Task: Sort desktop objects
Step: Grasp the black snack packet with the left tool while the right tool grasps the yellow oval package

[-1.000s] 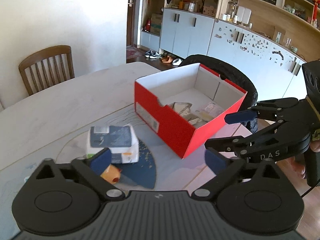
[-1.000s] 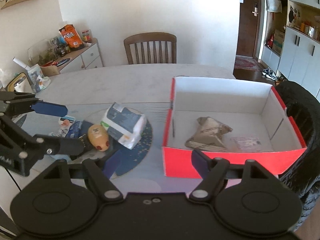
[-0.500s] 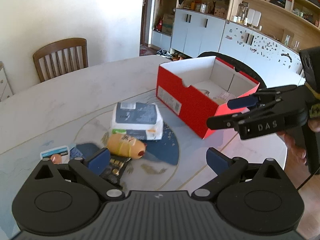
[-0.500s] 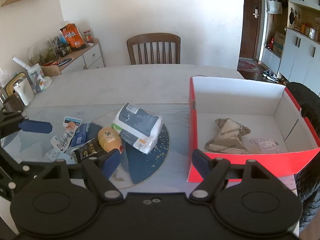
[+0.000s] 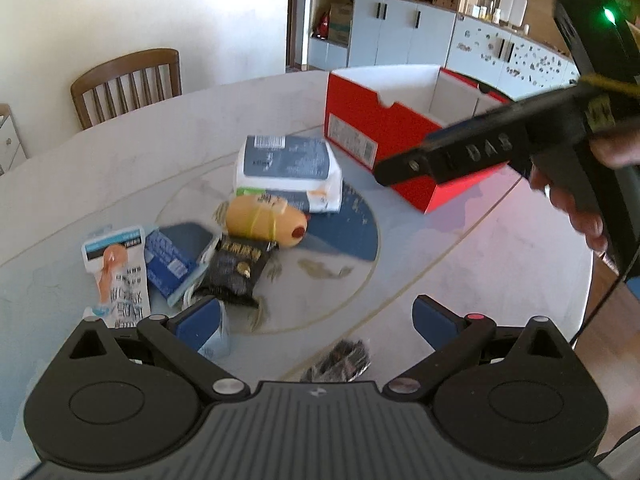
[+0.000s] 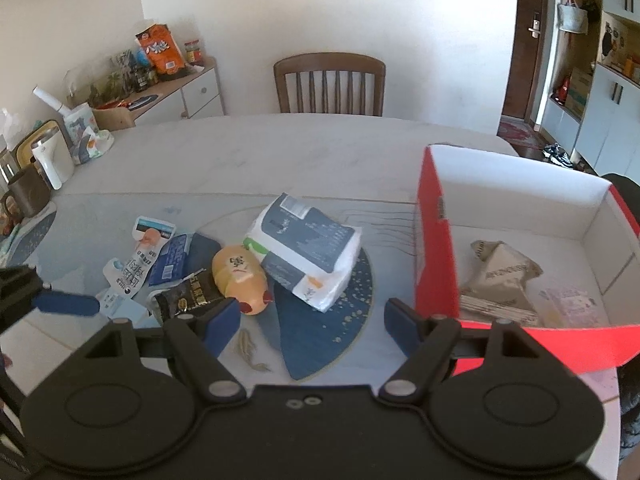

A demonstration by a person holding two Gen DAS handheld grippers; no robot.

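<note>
Several small packets lie loose on the table (image 6: 280, 152), none yet in either tool; going left to right, a white sachet (image 6: 138, 258) with an orange figure lies farthest left, a blue pack (image 6: 172, 260) just beside it, then a black snack packet (image 6: 188, 296) touching a yellow-orange tube-shaped item (image 6: 240, 276); that item leans against the big tissue pack (image 6: 308, 248), which rests on a dark blue mat (image 6: 324, 332); the red box (image 6: 436, 248) stands farthest right, holding a crumpled tan packet (image 6: 500, 280) and a pale flat sachet (image 6: 568, 300).

The left gripper (image 5: 316, 316) hangs low over the near edge of the cluster with its jaws spread wide and nothing between them; the right gripper (image 6: 312, 320) also stands released and empty, aimed between the yellow item and the box.

My reading is that the step in hand is choosing and reaching for the next packet; the black packet looks the natural target for the left tool, since it lies closest; it would be wise to come down squarely so one pad lands on each long edge, clear of the blue pack overlapping its left side; closing gently should keep the crinkly foil from slipping; the yellow item, being rounded, may roll if nudged, so the approach should stay off it; the right tool should keep well apart from the left tool's path.
</note>
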